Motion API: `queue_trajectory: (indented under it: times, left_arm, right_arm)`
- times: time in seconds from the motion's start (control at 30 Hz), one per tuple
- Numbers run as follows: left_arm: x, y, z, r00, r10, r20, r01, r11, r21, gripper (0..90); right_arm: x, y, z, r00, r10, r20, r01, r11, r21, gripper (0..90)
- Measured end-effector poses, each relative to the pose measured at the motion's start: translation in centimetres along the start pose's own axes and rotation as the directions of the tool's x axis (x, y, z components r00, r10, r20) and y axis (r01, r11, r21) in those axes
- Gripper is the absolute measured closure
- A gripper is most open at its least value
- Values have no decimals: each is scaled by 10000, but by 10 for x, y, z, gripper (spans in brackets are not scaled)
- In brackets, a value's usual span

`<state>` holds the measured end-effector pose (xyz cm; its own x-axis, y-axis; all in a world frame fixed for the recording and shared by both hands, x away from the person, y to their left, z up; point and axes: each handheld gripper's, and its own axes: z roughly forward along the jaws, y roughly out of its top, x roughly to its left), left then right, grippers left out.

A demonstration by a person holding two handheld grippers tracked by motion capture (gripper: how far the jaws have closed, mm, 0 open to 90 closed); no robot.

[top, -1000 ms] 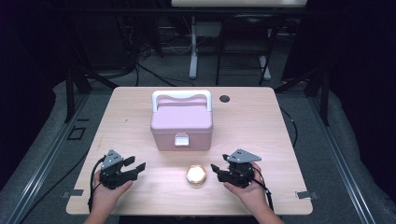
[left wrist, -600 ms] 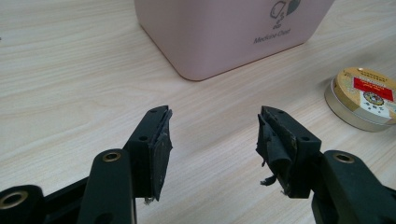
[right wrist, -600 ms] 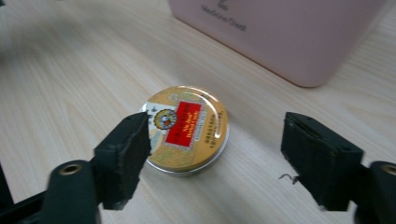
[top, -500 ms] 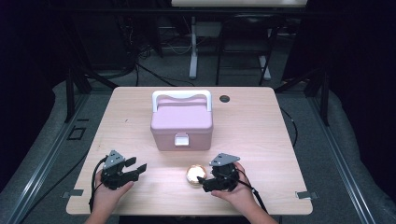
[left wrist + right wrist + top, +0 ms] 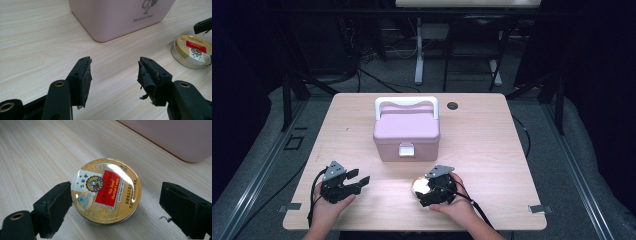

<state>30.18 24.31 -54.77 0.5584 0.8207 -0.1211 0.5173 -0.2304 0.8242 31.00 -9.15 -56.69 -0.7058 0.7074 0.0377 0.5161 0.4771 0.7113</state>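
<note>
A round gold tin (image 5: 106,190) with a red label lies flat on the wooden table (image 5: 492,145), just in front of a shut pink medicine chest (image 5: 406,132) with a white handle. My right gripper (image 5: 116,203) is open, one jaw on each side of the tin; the left jaw is at its rim and the right jaw stands a little off. From above, the right gripper (image 5: 424,192) sits at the tin (image 5: 418,186). My left gripper (image 5: 359,181) rests open at the front left with nothing between its jaws (image 5: 113,75). The tin (image 5: 193,51) and chest (image 5: 117,15) lie ahead of it.
A small black round grommet (image 5: 452,105) sits in the table near the back edge, right of the chest's handle. Grey tape marks (image 5: 289,206) lie at the table's front corners. A person's hands hold both grippers near the front edge.
My right gripper has moved left across the table to the tin, and its jaws now straddle it. The left gripper and the chest have stayed put.
</note>
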Motion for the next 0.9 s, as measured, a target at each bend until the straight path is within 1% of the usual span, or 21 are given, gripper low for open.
queue_trajectory:
  times: [0.13, 0.2, 0.23, 0.4, 0.67, 0.73, 0.9]
  left_arm:
    - [1, 0, 1, 10000, -26, -5, 26, 10000, -7, 436]
    - [1, 0, 1, 10000, -25, -31, 25, 10000, -15, 433]
    - [1, 0, 1, 10000, -20, -42, 20, 10000, -30, 433]
    - [2, 0, -1, 10000, -55, -52, 55, 10000, -29, 433]
    - [2, 0, -1, 10000, -68, -39, 68, 10000, -44, 433]
    - [2, 0, -1, 10000, -78, -16, 78, 10000, -57, 433]
    - [2, 0, -1, 9999, -140, -19, 140, 9999, -68, 433]
  right_arm:
    - [1, 0, 4, 10000, -19, -70, 19, 10000, 95, 107]
    - [1, 1, 6, 9999, -41, -144, 42, 10000, 68, 124]
    - [1, 1, 8, 9999, 5, -157, -6, 10000, -27, 140]
    - [1, 2, 11, 9998, 4, -210, -4, 10000, -17, 146]
    - [0, 2, 14, 9997, -24, -259, 23, 10000, -14, 163]
    - [-1, 2, 15, 9996, 90, -273, -91, 9999, -53, 163]
    - [-1, 4, 17, 9998, 31, -220, -33, 9999, -96, 184]
